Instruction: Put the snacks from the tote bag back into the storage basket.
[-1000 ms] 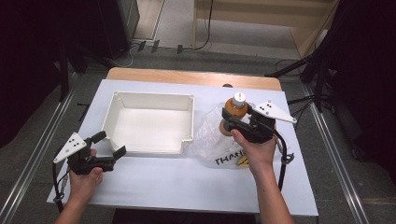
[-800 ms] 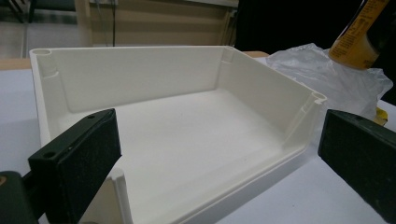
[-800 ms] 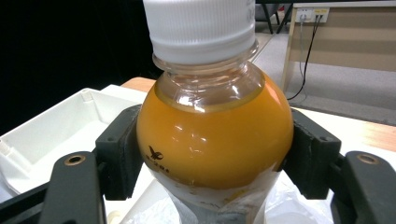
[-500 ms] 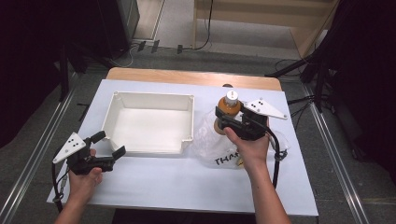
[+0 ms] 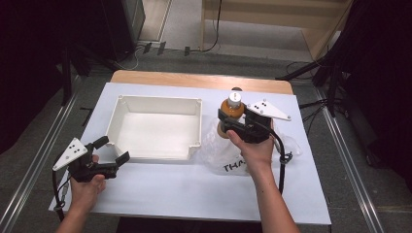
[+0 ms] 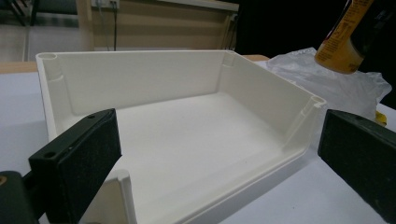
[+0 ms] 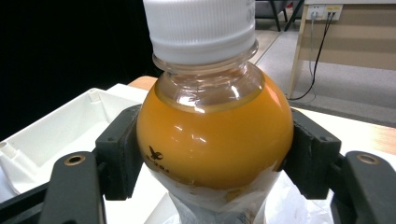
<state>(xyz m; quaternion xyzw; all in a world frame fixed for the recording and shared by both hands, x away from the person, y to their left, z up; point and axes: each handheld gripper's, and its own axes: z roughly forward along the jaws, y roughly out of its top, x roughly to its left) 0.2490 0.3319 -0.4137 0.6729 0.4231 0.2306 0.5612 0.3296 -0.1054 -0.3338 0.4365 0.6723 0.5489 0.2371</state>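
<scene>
Bottle status: you hold the clear plastic bottle of orange drink with a white screw cap [image 5: 232,108] upright in your right gripper [image 5: 233,124], jaws pinching its rounded shoulder from both sides, which keeps the cap up and the weight hanging below the pads. It sits lifted above the crumpled clear plastic bag [image 5: 214,145] at the right of the white table [image 5: 160,189], just right of the empty white rectangular plastic tray [image 5: 156,127]. Judgement: that height and position suit carrying it left over the tray's wall. Your left gripper [image 5: 112,151] rests at the tray's near left corner, jaws spread wide and holding nothing, aimed into the tray; likely placed there to steady it if needed.
</scene>
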